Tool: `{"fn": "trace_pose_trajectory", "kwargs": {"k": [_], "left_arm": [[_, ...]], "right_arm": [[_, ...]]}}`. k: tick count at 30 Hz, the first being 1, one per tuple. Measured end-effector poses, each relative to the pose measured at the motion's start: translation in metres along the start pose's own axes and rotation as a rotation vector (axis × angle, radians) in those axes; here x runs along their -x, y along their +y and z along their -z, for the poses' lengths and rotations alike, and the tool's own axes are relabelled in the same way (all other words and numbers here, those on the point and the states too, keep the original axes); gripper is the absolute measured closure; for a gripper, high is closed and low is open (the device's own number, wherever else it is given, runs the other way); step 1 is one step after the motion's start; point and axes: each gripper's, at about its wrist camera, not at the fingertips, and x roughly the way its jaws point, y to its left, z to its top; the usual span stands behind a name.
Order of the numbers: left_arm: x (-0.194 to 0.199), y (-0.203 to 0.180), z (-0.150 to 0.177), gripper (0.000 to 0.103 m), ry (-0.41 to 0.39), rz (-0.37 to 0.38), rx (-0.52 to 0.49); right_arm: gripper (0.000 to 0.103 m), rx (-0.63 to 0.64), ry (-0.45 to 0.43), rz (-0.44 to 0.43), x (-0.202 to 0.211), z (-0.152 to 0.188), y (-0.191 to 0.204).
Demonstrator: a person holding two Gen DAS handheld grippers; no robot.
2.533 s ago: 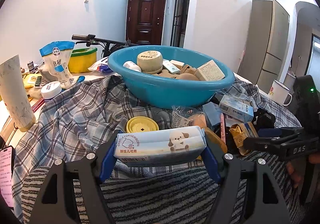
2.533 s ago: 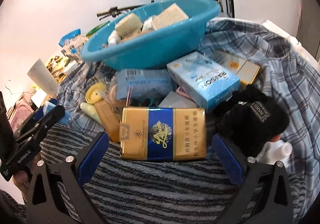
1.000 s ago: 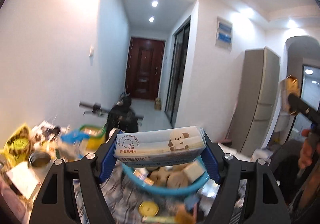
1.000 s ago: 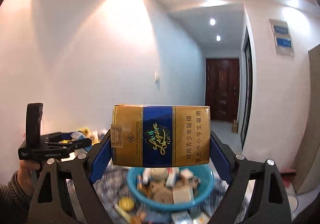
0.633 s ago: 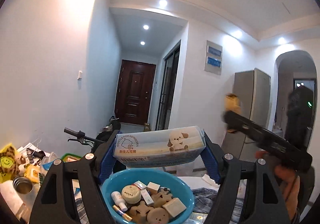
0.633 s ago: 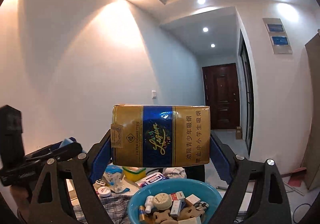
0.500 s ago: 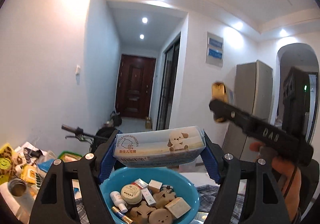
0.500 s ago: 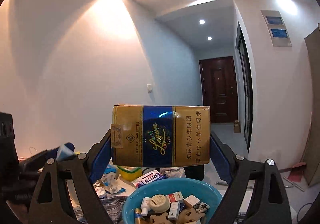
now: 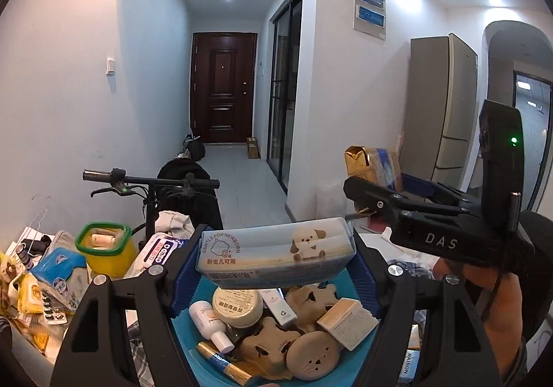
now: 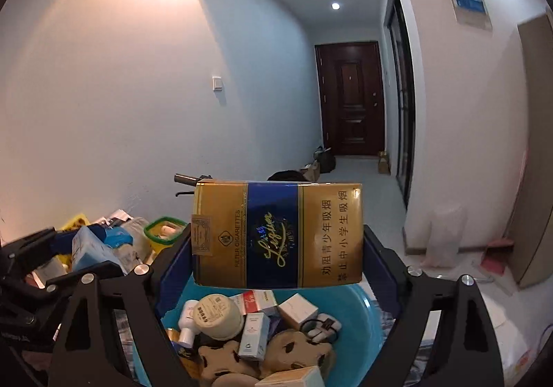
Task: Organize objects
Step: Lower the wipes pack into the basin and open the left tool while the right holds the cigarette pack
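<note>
My left gripper (image 9: pixel 274 257) is shut on a pale wipes pack (image 9: pixel 276 255) with a puppy print, held level above the blue basin (image 9: pixel 186 331). My right gripper (image 10: pixel 276 248) is shut on a gold and blue cigarette carton (image 10: pixel 278 235), also hanging over the blue basin (image 10: pixel 359 321). In the left wrist view the right gripper (image 9: pixel 376 193) shows at the right with the carton (image 9: pixel 371 164) in it. The basin holds a cream jar (image 9: pixel 237 305), small boxes, a white bottle and several tan animal-shaped pieces.
A yellow tub with a green rim (image 9: pixel 105 250), snack bags and packets crowd the table's left side. A scooter handlebar (image 9: pixel 148 179) stands behind the basin. A plaid cloth (image 9: pixel 411 267) lies under the basin. A hand (image 9: pixel 494 304) holds the right gripper.
Both grippers, still holding their packs, have dropped and moved forward over the basin, which now fills more of the lower view. The right gripper has come closer in the left wrist view.
</note>
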Motion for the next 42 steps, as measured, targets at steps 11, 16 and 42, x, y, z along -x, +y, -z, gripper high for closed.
{"fn": "trace_pose_trajectory", "kwargs": {"k": [11, 16, 42], "left_arm": [[-0.017, -0.004, 0.005, 0.027, 0.037, -0.013, -0.003], [-0.017, -0.003, 0.005, 0.027, 0.033, -0.028, -0.006], [-0.017, 0.007, 0.003, 0.012, 0.038, -0.031, 0.027]], "right_arm": [[0.016, 0.035, -0.022, -0.007, 0.009, -0.003, 0.016], [0.016, 0.045, 0.0, -0.012, 0.006, 0.0, 0.019], [0.016, 0.037, 0.003, -0.019, 0.0, 0.005, 0.016]]}}
